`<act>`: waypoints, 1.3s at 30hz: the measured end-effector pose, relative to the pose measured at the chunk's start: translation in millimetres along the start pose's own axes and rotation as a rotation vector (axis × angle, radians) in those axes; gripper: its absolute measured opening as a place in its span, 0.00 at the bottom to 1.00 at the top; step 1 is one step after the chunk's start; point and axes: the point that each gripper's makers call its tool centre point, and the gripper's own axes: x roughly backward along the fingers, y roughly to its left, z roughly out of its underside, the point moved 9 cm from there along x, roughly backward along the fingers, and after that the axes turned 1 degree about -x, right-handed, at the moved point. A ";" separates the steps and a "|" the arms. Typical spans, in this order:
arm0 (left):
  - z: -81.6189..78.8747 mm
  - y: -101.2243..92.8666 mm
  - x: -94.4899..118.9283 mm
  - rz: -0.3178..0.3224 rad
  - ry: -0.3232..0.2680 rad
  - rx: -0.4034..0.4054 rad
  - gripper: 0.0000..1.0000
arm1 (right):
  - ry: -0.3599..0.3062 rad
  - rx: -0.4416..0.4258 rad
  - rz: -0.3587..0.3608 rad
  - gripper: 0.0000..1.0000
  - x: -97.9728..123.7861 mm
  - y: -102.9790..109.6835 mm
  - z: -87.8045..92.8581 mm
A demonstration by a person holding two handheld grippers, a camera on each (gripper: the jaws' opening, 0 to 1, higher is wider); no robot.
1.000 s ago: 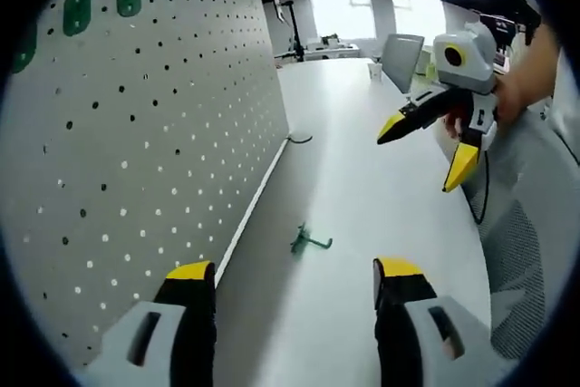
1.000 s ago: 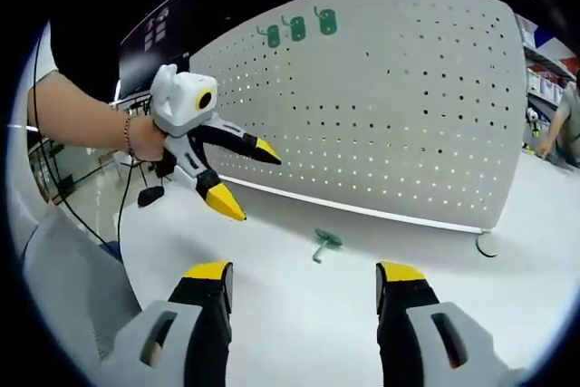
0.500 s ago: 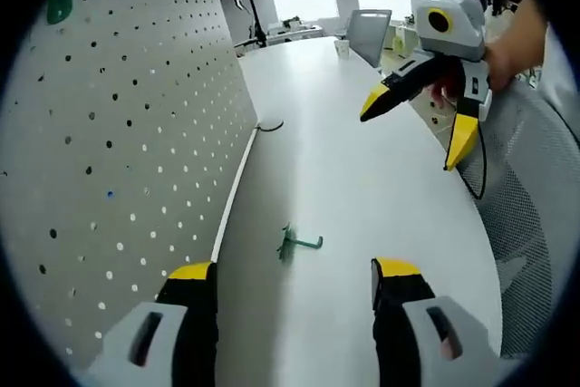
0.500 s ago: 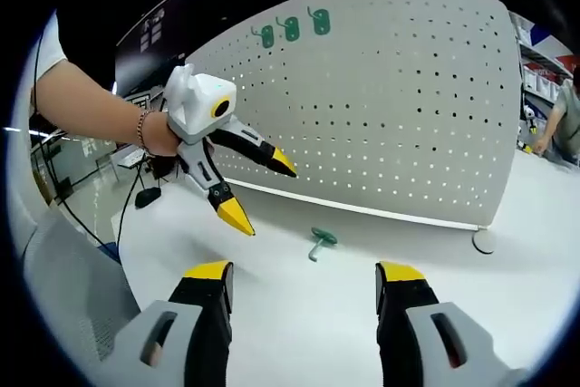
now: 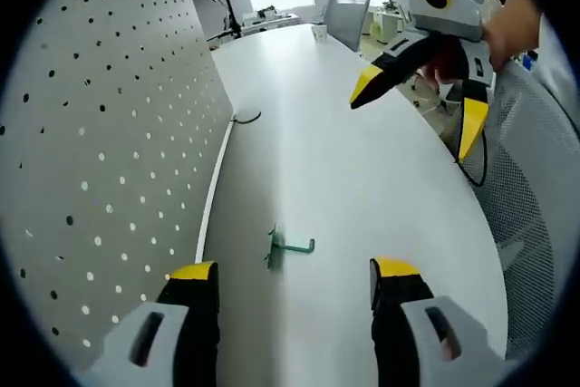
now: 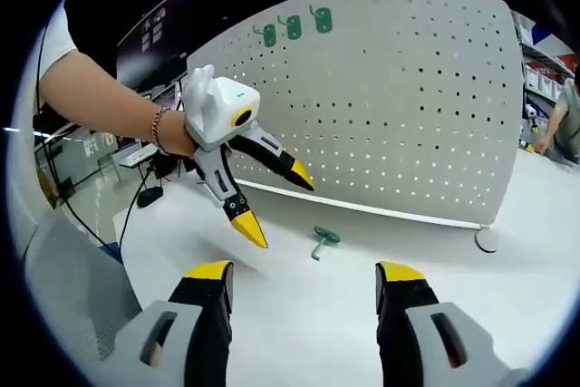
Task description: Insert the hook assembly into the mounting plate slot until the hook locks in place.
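A small green hook assembly lies flat on the white table, just ahead of my open left gripper, whose jaws stand apart with nothing between them. The same hook shows in the right gripper view, below the left gripper, which hangs above and left of it with jaws spread. My right gripper is open and empty; it also appears at the upper right in the left gripper view. The grey pegboard mounting plate stands upright behind the hook, with three green hooks near its top.
The pegboard runs along the table's left side on small feet. A mesh office chair stands past the table's curved right edge. A cup and chair sit at the far end. A person stands at the far right.
The left gripper has moved forward and down toward the hook, so the hook sits closer to its jaws. The hook itself has not moved. The right gripper stays about where it was.
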 end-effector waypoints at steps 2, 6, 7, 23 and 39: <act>-0.7 0.5 -1.7 0.006 0.009 -0.013 0.69 | 0.000 -0.002 0.001 0.62 0.6 -0.1 -0.2; -2.1 2.7 -5.7 0.018 0.022 -0.038 0.69 | -0.002 -0.007 0.003 0.62 0.5 -0.9 0.3; -2.3 2.9 -6.9 0.022 0.026 -0.044 0.69 | -0.002 -0.009 0.002 0.62 0.4 -1.2 0.5; 0.6 12.0 -27.9 0.112 0.096 -0.098 0.69 | -0.001 -0.012 -0.022 0.62 -0.4 3.2 0.7; 0.3 14.0 -47.7 0.208 0.160 -0.155 0.69 | -0.002 -0.023 -0.017 0.61 0.0 2.6 0.6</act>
